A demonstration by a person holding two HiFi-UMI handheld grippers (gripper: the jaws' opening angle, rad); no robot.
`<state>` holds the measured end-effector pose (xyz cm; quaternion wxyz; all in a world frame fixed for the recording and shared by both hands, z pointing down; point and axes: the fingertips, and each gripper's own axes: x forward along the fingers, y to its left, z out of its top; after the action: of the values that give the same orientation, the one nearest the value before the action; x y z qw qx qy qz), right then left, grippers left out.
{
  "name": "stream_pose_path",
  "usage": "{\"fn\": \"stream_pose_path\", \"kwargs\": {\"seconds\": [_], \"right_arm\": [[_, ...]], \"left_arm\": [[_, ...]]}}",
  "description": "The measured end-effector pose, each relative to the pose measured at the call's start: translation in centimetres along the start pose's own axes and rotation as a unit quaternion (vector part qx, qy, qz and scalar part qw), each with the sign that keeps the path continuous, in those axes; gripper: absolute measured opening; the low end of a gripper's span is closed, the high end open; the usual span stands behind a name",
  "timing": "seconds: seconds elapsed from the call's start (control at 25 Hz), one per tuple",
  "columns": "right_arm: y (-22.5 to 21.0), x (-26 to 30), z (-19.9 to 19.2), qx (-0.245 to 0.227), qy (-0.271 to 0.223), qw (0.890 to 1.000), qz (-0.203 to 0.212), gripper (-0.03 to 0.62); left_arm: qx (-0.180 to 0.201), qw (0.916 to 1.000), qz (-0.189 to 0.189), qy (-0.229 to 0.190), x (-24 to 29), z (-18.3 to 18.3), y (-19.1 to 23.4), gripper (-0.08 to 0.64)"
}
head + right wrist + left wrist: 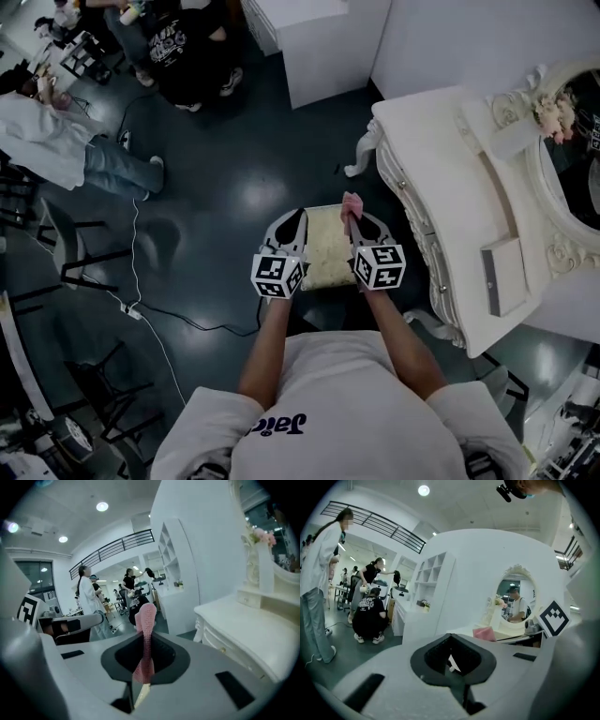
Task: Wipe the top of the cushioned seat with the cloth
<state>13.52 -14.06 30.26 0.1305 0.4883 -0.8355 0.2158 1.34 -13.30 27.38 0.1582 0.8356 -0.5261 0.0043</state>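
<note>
The right tongs (351,223) pinch a pink, nubby cloth (146,630) that stands up as a narrow strip from their tips, at the far edge of the cream cushioned seat (328,251), which lies between them and the closed, empty left tongs (296,221).

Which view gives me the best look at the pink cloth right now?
The right gripper view: the cloth stands at the centre, pinched between the shut jaws. The head view shows only a small pink tuft of it; the left gripper view, a distant pink patch.
</note>
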Motion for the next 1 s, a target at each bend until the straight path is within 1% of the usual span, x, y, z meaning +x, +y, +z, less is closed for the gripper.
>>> {"fn": "stream_pose_path", "kwargs": {"seconds": [0.12,0.2,0.28,0.4,0.52,0.6,0.72,1.0], "right_arm": [[2.4,-0.7,5.0,-0.029,-0.041,0.999,0.007,0.026],[3.9,-2.2,7.5,-0.037,-0.070,0.997,0.004,0.026],[5.0,-3.9,9.8,-0.046,-0.102,0.994,0.001,0.026],[6.0,-5.7,13.1,-0.062,-0.143,0.988,-0.007,0.026],[6.4,-6.6,15.8,-0.077,-0.173,0.982,-0.017,0.026],[6.6,-6.9,17.2,-0.083,-0.187,0.979,-0.021,0.026],[6.8,-6.8,18.2,-0.086,-0.194,0.977,-0.022,0.026],[6.7,-5.9,19.0,-0.086,-0.198,0.976,-0.020,0.026]], "left_arm": [[0.013,0.9993,0.005,-0.034,-1.0,4.5,0.0,0.012],[0.021,0.9985,0.009,-0.050,-2.3,7.0,-0.1,0.012],[0.038,0.9970,0.012,-0.066,-3.5,9.3,-0.6,0.012],[0.063,0.9939,0.014,-0.089,-4.3,12.6,-1.1,0.012],[0.083,0.9901,0.017,-0.112,-4.8,15.3,-1.3,0.012],[0.093,0.9878,0.014,-0.124,-5.0,16.7,-1.4,0.012],[0.101,0.9856,0.012,-0.135,-5.2,18.1,-1.3,0.012],[0.100,0.9854,0.010,-0.137,-4.5,18.8,-0.7,0.012]]}}
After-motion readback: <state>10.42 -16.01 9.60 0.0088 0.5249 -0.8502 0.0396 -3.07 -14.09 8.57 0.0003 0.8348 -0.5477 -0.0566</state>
